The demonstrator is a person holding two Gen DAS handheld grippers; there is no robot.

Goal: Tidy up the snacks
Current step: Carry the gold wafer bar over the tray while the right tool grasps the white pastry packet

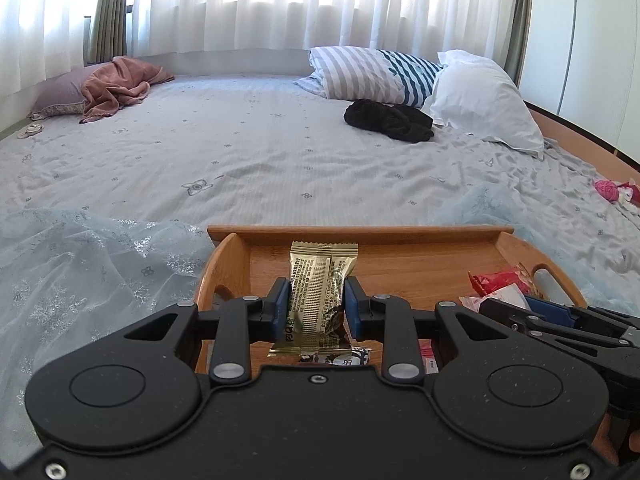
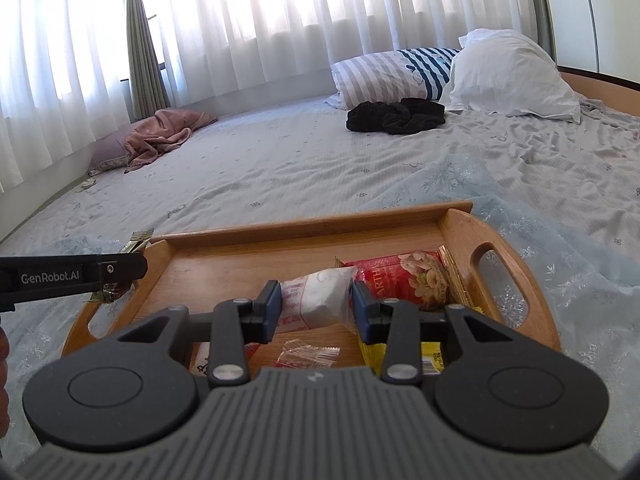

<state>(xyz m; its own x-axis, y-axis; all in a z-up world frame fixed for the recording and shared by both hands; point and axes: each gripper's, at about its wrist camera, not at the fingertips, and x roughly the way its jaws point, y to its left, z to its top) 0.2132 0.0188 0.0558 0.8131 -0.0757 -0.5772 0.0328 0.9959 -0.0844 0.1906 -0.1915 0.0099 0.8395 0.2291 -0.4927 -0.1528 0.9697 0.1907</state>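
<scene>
A wooden tray point(image 1: 360, 236) with handle slots sits on the bed; it also shows in the right wrist view point(image 2: 304, 226). My left gripper point(image 1: 316, 300) is shut on a gold snack packet point(image 1: 318, 300), held upright over the tray's left part. My right gripper point(image 2: 316, 304) is shut on a white snack packet point(image 2: 316, 300) low over the tray's middle. A red nut packet point(image 2: 404, 280) lies at the tray's right. A clear packet point(image 2: 308, 356) and a yellow packet point(image 2: 430, 356) lie near the front. The left gripper's body point(image 2: 72, 276) shows at the left.
A pale blue lace cloth point(image 1: 80, 272) lies under and around the tray. On the bed are a black garment point(image 1: 388, 120), striped and white pillows point(image 1: 480, 96), a pink blanket point(image 1: 120, 88) and a pink toy point(image 1: 608, 190). Curtains hang behind.
</scene>
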